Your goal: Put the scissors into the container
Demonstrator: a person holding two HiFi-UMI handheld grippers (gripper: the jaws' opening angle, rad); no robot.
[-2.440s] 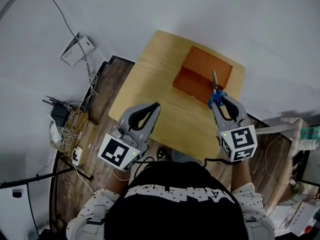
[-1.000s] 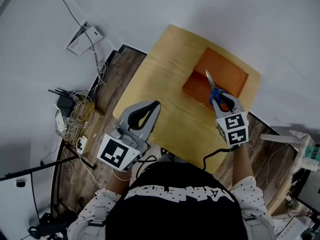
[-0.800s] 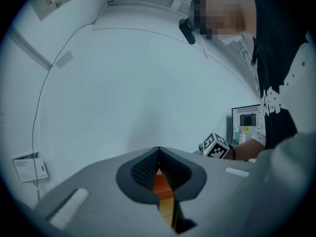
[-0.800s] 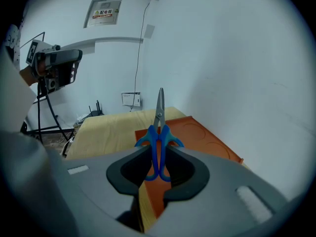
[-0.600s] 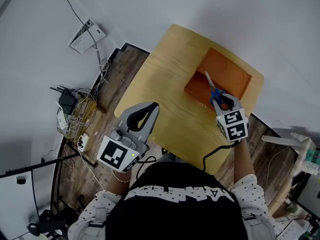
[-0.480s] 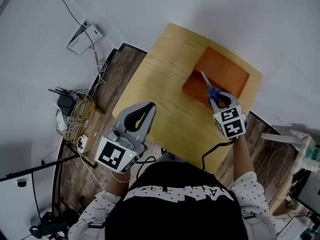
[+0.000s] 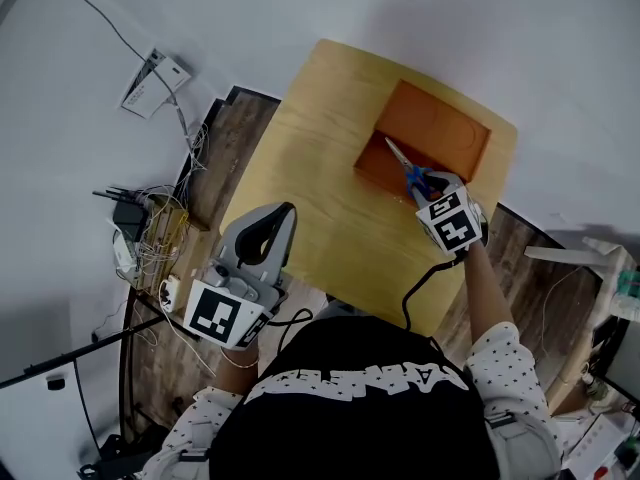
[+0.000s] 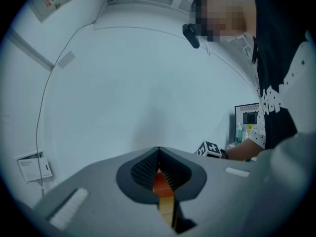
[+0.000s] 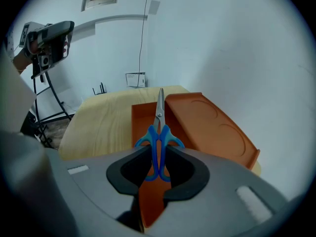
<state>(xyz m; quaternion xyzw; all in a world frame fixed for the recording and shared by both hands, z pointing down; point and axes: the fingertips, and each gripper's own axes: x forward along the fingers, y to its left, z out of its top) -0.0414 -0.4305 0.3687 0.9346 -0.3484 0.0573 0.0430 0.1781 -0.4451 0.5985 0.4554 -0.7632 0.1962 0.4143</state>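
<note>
Your desk [image 7: 320, 148] carries one thing, the orange container [image 7: 445, 128], which sits toward its 1 o'clock corner in the head view. Your left gripper [image 7: 283, 211] hangs by the desk's 7 o'clock edge, well apart from the container, with its jaws pressed together on nothing. Your right gripper [image 7: 424, 184] tilts down over the container's 6 o'clock side, jaws clamped on the blue handles of the scissors [image 7: 402, 164]. The blades point toward 10 o'clock, above the container's inside. You look to be in the lowering step, with the release not yet made. Next, sink the blades until they lie within the walls, then spread the jaws and lift away without snagging the handles
</note>
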